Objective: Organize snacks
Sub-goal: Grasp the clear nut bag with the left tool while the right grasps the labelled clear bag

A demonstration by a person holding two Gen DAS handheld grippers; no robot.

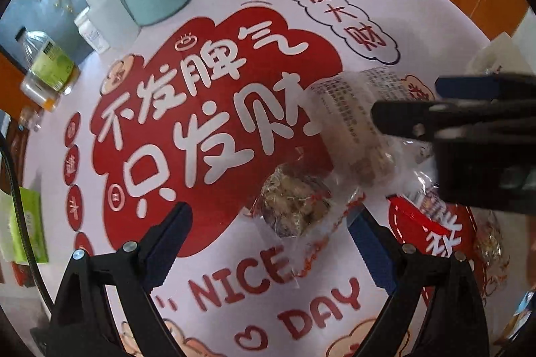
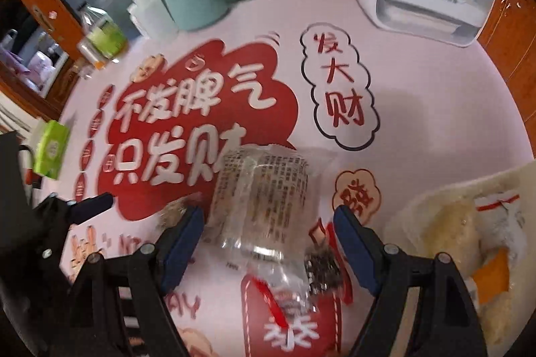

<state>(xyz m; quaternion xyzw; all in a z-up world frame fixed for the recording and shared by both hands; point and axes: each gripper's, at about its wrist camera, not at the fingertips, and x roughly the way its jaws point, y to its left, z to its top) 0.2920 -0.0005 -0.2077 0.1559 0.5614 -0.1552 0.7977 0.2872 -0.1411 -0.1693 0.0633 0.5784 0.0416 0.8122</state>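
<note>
Printed table mat (image 2: 418, 82) carries everything; a cream basket (image 2: 432, 209) with packets sits at its right edge. Right gripper (image 2: 268, 223) is spread wide around the clear text-printed snack packet (image 2: 264, 199), pads not touching it yet. Left gripper (image 1: 268, 229) is also open, over a small brown snack (image 1: 294, 206). Packet looks crinkly, probably slippery: centre it, close on the filled middle, not the loose film.

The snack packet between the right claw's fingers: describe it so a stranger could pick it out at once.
Start at the big red cloud with white Chinese characters on the tablecloth. At its lower right edge lies the clear snack packet, between the open fingers of the right claw. Unlike the round nutty snack beside it, its wrapper carries a block of fine printed text.
</note>
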